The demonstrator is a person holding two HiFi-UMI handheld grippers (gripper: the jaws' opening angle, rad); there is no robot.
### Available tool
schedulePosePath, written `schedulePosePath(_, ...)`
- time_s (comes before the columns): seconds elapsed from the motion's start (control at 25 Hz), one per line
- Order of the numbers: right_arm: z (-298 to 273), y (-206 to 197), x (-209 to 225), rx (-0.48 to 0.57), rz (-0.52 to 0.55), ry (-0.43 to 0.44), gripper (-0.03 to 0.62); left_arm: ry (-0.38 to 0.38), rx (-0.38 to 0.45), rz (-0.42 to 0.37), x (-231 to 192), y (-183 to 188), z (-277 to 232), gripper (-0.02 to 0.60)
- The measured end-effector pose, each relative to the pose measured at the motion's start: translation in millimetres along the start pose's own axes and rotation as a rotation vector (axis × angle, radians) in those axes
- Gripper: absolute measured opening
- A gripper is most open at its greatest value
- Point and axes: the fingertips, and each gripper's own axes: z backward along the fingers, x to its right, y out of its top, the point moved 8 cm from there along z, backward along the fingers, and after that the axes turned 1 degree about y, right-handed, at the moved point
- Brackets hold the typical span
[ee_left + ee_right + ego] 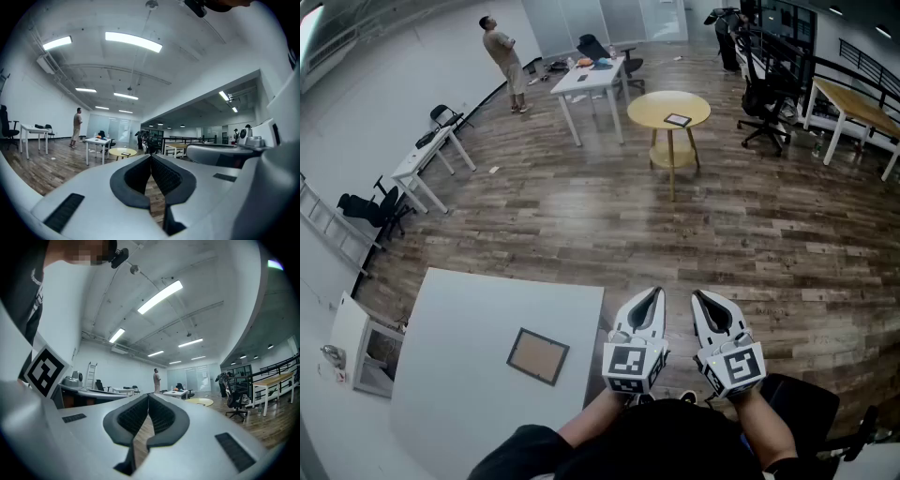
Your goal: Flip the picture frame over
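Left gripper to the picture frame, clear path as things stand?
Probably yes. The left gripper, shut and empty, hangs just right of the table; the picture frame lies alone toward that edge, nothing between.

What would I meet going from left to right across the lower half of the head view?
small white cabinet → picture frame, lying on the white table → left gripper → right gripper
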Motion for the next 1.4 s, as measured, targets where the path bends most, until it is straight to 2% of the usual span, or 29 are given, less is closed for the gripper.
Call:
schedulePosePath(0.12,-16.4,3.2,-2.6,0.035,0.017,0.008,0.020,0.007,0.079,-0.008,-16.0,19.7,-1.9,0.023)
schedulePosePath(0.24,-36.3,4.9,16.7,0.072,0.047,0.017,0.019,0.013,0.119,-0.033,-25.2,25.9,-27.1,0.023)
schedulePosePath(0.4,-38.3,-10.2,33.4,0.033,0.021,0.012,0.020,0.002,0.082,-0.018,-21.2,16.0,-43.3,0.023)
schedulePosePath(0.52,-41.4,-11.9,31.3,0.024,-0.009,0.004,0.020,0.000,0.073,-0.027,-25.4,15.8,-41.6,0.023)
schedulePosePath(0.64,-45.5,-11.6,27.5,0.014,0.004,-0.006,0.020,0.019,0.064,-0.040,-35.6,15.1,-35.7,0.023)
schedulePosePath(0.8,-52.5,-15.6,20.8,-0.013,-0.010,-0.022,0.020,-0.004,0.060,-0.036,-47.4,6.5,-33.6,0.023)
schedulePosePath(0.92,-58.3,-21.3,9.2,-0.027,0.018,-0.008,0.020,-0.004,0.047,-0.012,-56.2,3.3,-29.0,0.023)
schedulePosePath(1.12,-63.6,-21.4,-0.5,-0.039,0.084,0.005,0.020,-0.049,0.061,0.005,-60.9,1.7,-32.5,0.023)
schedulePosePath(1.4,-74.8,-25.0,24.9,-0.031,0.075,-0.003,0.020,-0.038,0.060,-0.007,-57.8,2.1,-57.7,0.023)
